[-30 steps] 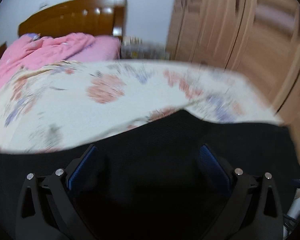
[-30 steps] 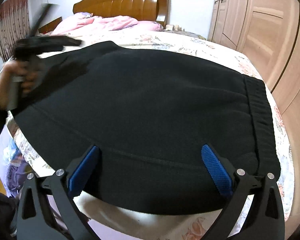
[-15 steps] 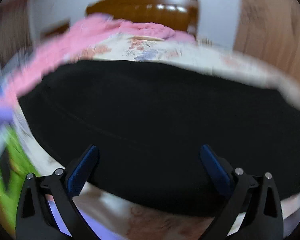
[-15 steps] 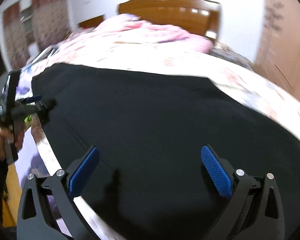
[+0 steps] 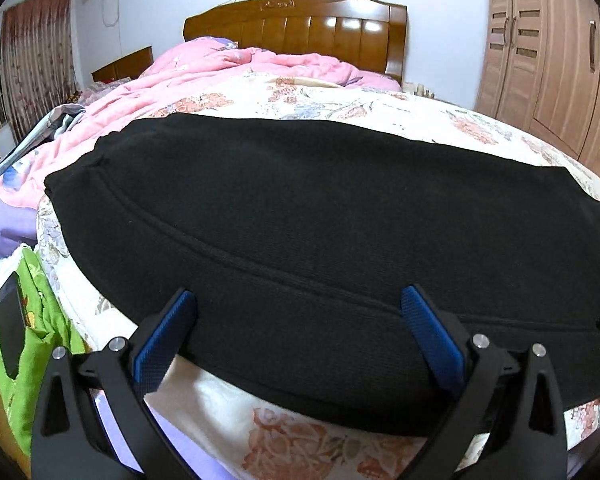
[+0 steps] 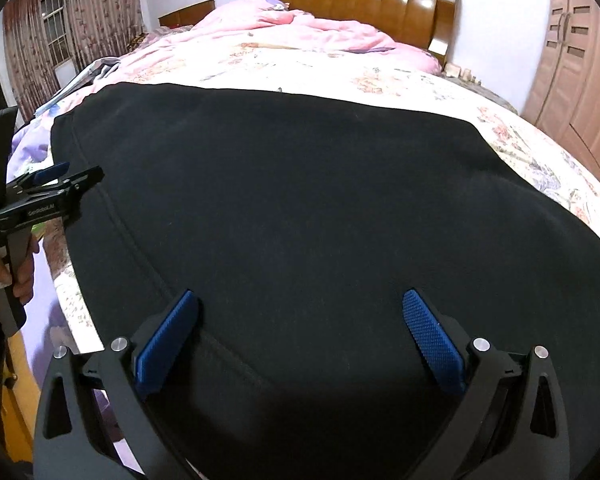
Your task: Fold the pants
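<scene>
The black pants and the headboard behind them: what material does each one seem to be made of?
The black pants look like a thick, matte knit or fleece: fine ribbed texture, a raised seam line, no shine. The exact fibre cannot be told. The headboard looks like varnished wood: warm brown panels with bright glossy reflections of the light.

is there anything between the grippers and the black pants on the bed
Nothing visible. The black pants lie spread flat on the floral bedsheet with nothing on top. The left gripper and the right gripper are both open right over the near edge. The pink quilt sits farther back.
</scene>
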Action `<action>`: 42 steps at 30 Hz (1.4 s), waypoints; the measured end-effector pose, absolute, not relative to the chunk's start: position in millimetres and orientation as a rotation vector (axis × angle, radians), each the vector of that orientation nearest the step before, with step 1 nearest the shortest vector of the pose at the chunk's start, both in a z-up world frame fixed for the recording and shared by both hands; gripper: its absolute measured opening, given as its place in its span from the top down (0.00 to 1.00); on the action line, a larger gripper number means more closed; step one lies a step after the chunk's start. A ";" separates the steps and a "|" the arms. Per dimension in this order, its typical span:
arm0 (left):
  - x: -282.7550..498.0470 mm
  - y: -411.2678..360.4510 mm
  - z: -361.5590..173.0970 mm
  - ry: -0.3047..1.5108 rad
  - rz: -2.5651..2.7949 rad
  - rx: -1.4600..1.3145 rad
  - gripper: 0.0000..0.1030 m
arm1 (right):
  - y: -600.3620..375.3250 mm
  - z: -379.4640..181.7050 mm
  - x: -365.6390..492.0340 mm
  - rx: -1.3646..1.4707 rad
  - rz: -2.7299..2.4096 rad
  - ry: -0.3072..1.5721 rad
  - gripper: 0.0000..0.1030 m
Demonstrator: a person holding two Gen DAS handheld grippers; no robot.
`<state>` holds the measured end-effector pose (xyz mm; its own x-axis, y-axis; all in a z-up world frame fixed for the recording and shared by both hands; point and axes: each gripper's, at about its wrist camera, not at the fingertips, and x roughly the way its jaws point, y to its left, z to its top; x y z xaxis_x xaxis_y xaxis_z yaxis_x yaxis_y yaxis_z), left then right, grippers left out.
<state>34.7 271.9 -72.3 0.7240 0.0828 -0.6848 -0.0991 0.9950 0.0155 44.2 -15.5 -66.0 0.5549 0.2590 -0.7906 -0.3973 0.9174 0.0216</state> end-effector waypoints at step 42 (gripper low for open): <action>39.0 479.3 -46.9 0.714 0.157 -0.665 0.53 | -16.6 -63.6 29.2 -0.191 0.439 0.920 0.04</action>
<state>39.0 479.3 -46.9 0.7536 -0.0863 -0.6517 -0.3511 0.7853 -0.5100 29.2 -16.6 -63.6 0.5258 0.2842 -0.8017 -0.4444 0.8954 0.0260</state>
